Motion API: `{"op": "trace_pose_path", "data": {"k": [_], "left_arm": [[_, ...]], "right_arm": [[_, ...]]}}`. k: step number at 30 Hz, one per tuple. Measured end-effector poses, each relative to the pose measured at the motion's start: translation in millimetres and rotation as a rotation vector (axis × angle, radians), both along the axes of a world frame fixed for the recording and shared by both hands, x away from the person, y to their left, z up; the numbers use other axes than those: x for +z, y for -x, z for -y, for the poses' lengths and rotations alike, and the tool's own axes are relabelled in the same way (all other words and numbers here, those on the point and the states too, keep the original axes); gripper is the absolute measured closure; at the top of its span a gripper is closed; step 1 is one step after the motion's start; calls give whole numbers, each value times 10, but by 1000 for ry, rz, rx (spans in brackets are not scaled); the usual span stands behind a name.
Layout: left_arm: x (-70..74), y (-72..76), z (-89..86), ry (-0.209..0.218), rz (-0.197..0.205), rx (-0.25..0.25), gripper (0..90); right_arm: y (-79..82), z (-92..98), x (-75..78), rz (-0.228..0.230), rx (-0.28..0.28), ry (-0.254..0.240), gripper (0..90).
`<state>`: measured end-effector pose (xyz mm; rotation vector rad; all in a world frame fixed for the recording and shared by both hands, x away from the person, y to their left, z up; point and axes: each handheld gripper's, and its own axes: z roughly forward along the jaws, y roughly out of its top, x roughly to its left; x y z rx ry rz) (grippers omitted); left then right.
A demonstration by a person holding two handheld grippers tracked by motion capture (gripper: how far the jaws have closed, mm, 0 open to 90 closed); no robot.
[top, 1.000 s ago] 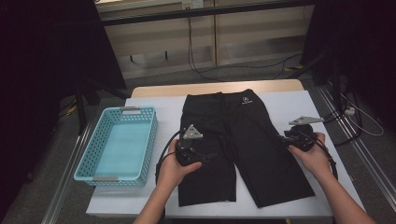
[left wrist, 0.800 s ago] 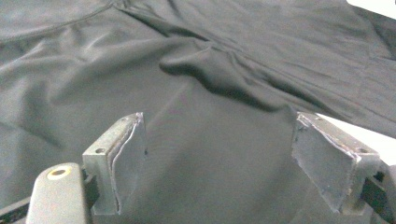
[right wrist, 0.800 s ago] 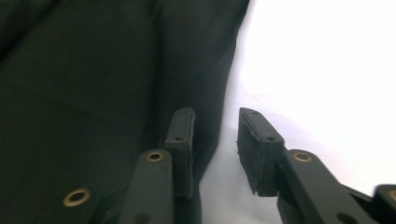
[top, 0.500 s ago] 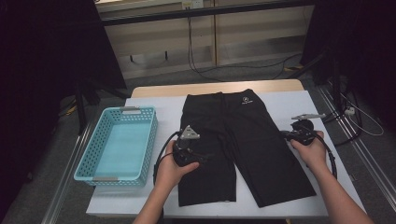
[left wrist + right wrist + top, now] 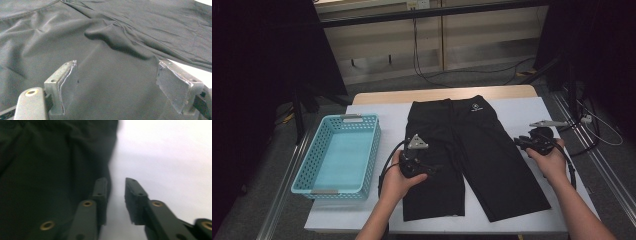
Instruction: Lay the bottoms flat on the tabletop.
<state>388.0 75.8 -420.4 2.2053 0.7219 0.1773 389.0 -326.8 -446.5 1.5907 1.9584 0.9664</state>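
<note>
Under left claw (image 5: 117,87), shorts (image 5: 472,155) waistband cropped

The shorts (image 5: 472,155) are black cloth, smooth and faintly sheened, with soft creases and stitched seams plain in the left gripper view (image 5: 105,50). The basket (image 5: 337,156) at nine o'clock is turquoise plastic, perforated and slightly glossy. The table top (image 5: 517,107) looks a matt white sheet, with pale wood (image 5: 442,94) along its twelve o'clock edge. The left gripper (image 5: 117,82) has dull grey metal pads (image 5: 175,85), scuffed at the edges. The right gripper (image 5: 116,195) is matt black plastic with brass-coloured rivets.
</note>
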Motion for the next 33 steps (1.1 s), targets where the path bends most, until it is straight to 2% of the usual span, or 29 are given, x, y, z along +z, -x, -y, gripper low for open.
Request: {"op": "trace_pose_path", "data": {"k": [4, 6, 8, 11, 13, 15, 22, 24, 26, 29, 32, 33], "left_arm": [[-3, -7, -26, -9, 1, 4, 183], [-11, -15, -56, -17, -6, 6, 175], [-24, -28, -89, -28, -2, 16, 169], [-43, -50, -139, -34, -4, 30, 155], [-54, -64, -164, -36, -2, 37, 147], [-56, -80, -189, -32, -4, 44, 137], [-69, -102, -242, -26, -8, 63, 138], [-69, -101, -245, -26, -8, 64, 138], [-68, -100, -251, -26, -8, 63, 138], [-64, -106, -265, -29, -3, 66, 138], [-67, -104, -267, -27, -5, 66, 139], [-67, -104, -266, -27, -5, 65, 139]], "right_arm": [[-97, -135, -22, -11, 22, 3, 653], [-150, -167, -57, -23, 10, 5, 626], [-197, -194, -109, -40, 7, 10, 634], [-228, -210, -126, -34, 2, 31, 758], [-237, -199, -124, -52, 23, -7, 855], [-240, -197, -128, -53, 41, -15, 897], [-231, -160, -110, -71, 26, -24, 900], [-226, -146, -101, -63, 29, 16, 900], [-220, -121, -97, -62, 26, 29, 900], [-213, -69, -94, -61, 6, 4, 900], [-213, -60, -90, -60, -2, 49, 900], [-207, -49, -92, -64, -4, 45, 900]]}}
